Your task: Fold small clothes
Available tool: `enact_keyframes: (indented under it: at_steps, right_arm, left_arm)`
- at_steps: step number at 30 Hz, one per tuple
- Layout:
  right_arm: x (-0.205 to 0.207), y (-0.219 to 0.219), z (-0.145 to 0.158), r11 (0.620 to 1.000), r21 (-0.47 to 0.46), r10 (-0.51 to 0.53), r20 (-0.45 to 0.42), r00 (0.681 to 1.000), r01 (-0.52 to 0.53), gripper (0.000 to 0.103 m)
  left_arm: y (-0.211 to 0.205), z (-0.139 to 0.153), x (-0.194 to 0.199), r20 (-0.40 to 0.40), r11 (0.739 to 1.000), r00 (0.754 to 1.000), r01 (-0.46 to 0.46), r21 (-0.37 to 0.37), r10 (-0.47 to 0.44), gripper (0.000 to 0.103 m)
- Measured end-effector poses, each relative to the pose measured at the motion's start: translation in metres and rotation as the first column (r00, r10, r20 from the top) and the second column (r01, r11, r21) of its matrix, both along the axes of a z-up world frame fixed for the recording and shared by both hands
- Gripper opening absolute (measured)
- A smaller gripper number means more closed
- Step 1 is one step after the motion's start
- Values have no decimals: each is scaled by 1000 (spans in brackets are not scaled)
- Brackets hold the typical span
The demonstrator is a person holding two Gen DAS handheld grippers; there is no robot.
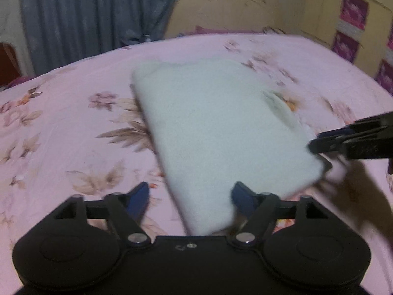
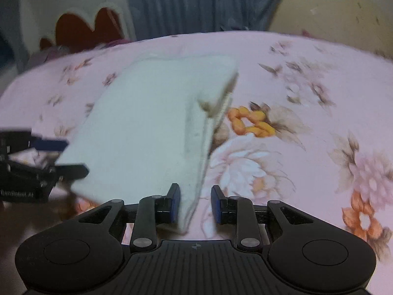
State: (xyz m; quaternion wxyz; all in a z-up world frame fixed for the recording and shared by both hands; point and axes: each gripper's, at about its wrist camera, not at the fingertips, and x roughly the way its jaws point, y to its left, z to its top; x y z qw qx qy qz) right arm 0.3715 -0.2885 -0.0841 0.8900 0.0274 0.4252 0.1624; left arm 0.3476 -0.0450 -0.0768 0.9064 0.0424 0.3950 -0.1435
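While the folded white fleece cloth [image 1: 216,127] lay on the pink floral bedsheet [image 1: 61,123], both grippers sat at its near edge w/ fingers spread, holding nothing: left gripper [image 1: 190,196], right gripper [image 2: 195,202]. Probably mid-fold; next: pinch near corners, carry toward cloth's far edge.

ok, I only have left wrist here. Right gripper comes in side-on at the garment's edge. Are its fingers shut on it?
Observer: No. In the right wrist view the right gripper is open, and the near edge of the white garment lies between its fingers.
Operator: Centred in the gap?
Observer: No, the edge sits close against the finger on that view's left. Blur hides whether they touch.
Operator: Is that side of the garment a single layer?
Observer: No, stacked layers show along it, with a ribbed-looking hem partway up.
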Motion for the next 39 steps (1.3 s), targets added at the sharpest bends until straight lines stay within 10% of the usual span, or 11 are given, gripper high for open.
enact_keyframes:
  at_steps: [7, 13, 16, 20, 32, 39]
  right_arm:
    - [50, -30, 17, 968, 198, -157, 6, 988, 153, 27]
    - [96, -16, 4, 967, 237, -95, -7, 995, 94, 29]
    - [109, -32, -11, 965, 206, -153, -69, 986, 165, 62]
    - [104, -62, 1, 928, 338, -147, -48, 988, 154, 62]
    - [153, -63, -41, 831, 551, 73, -245, 967, 77, 62]
    - [174, -49, -42, 818, 574, 144, -265, 953, 36, 60]
  left_arm:
    - [21, 11, 35, 23, 979, 994, -99, -176, 104, 87]
    - [13, 3, 74, -45, 966, 988, -154, -209, 148, 85]
    - [11, -3, 76, -87, 970, 984, -170, -172, 157, 84]
    - [16, -2, 72, -67, 958, 987, -157, -239, 145, 86]
    - [55, -23, 108, -288, 803, 940, -312, -507, 182, 78]
    - [36, -15, 123, -307, 890, 944, -238, -389, 118, 76]
